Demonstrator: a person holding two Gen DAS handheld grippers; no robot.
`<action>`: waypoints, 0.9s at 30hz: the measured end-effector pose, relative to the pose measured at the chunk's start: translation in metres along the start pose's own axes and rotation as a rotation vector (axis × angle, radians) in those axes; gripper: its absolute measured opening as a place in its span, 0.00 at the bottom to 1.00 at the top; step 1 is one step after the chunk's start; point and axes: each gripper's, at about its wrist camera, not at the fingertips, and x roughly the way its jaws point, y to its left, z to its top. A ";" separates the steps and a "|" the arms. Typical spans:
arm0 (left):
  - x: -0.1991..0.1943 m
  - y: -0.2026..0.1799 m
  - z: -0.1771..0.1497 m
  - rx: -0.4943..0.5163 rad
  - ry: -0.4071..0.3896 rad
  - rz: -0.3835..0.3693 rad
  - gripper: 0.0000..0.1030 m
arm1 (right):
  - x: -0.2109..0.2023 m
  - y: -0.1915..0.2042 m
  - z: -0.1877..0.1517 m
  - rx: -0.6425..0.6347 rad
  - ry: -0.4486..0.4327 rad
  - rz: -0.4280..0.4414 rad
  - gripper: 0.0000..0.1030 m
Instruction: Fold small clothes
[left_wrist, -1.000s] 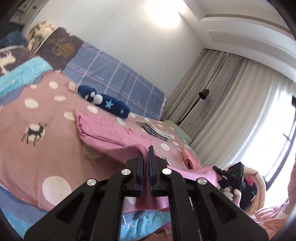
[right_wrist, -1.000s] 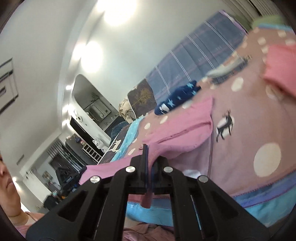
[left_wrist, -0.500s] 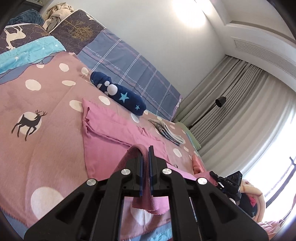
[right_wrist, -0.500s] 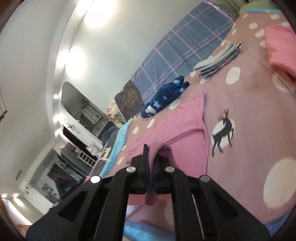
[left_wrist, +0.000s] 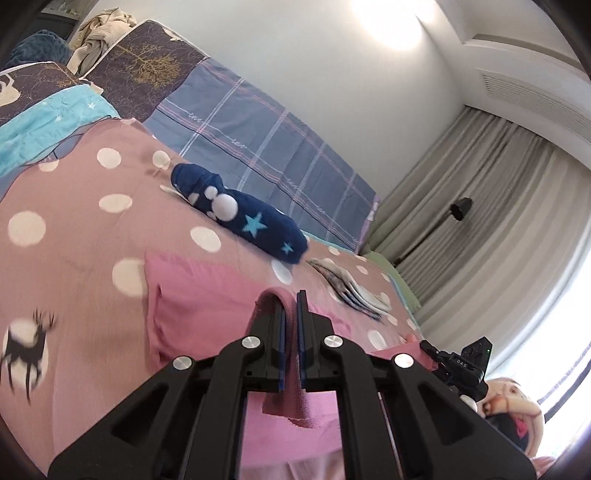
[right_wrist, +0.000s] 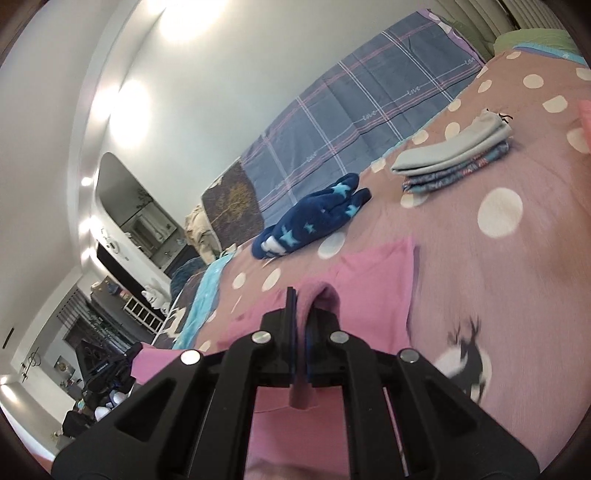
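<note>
Left wrist view: the left gripper (left_wrist: 291, 306) is held low over the bed, its jaws clamped on a raised fold of the pink garment (left_wrist: 207, 314), which is spread on the dotted pink bedspread (left_wrist: 74, 236). In the right wrist view the right gripper (right_wrist: 301, 306) is likewise pinched shut on another edge of the same garment (right_wrist: 373, 284). Compared with half a second ago, both grippers have been carried forward over the cloth, so that the navy star-patterned bundle (left_wrist: 240, 218) and the folded stack (right_wrist: 454, 158) are seen closer, and more garment is laid flat behind the fingers.
</note>
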 end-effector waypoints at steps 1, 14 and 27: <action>0.012 0.008 0.008 -0.014 0.005 0.006 0.04 | 0.006 -0.003 0.004 0.002 0.005 -0.011 0.05; 0.134 0.147 -0.011 -0.278 0.183 0.181 0.06 | 0.139 -0.103 -0.003 0.200 0.239 -0.171 0.07; 0.091 0.103 -0.012 -0.151 0.208 0.163 0.23 | 0.099 -0.078 -0.008 0.092 0.255 -0.148 0.25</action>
